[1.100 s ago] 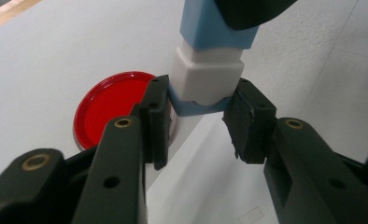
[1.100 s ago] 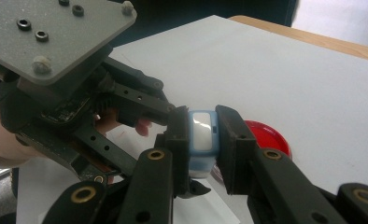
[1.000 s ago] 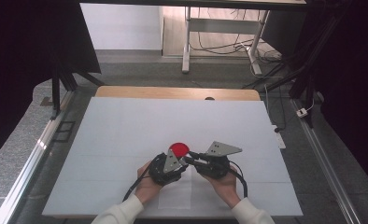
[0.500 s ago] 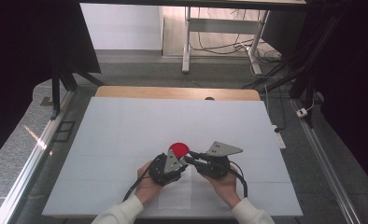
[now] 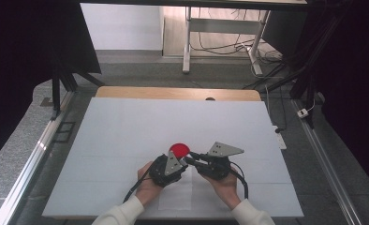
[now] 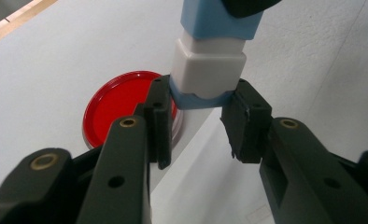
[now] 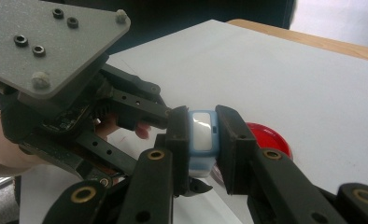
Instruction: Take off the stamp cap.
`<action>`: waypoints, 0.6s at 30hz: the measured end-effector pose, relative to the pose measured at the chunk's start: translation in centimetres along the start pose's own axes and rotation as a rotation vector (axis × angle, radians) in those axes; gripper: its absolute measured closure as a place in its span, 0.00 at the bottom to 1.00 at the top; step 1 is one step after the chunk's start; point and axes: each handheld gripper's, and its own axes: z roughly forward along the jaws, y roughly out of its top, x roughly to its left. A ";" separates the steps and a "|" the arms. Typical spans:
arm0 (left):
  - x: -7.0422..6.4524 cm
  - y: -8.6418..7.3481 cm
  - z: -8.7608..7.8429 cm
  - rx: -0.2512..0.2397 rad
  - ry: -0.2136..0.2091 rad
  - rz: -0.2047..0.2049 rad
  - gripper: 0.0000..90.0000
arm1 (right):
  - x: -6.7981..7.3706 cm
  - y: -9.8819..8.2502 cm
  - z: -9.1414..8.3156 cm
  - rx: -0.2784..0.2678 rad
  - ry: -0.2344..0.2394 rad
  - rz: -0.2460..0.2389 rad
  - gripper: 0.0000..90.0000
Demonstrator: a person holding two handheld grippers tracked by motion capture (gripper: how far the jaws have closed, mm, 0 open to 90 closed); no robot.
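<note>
Right gripper is clamped on the blue end of a blue-and-white block, and the left gripper, its jaws having just closed in, pinches the white end of the same block from the opposite side. Judged stage: both grips set, pulling or twisting apart not yet done. Red lid lies on the table just beyond the jaws; the block's joint and what it is stay unclear.

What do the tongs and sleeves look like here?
Both tongs, left and right, have black two-jaw bodies with brass-coloured pivot pins and flat black pads. Each carries a grey three-cornered plate with screw holes on top. A black cable trails from each. The person wears white sleeves.
</note>
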 end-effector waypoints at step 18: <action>0.0 0.1 -0.5 -0.005 0.020 0.019 0.71 | 0.4 0.0 -0.2 -0.028 -0.019 0.013 0.84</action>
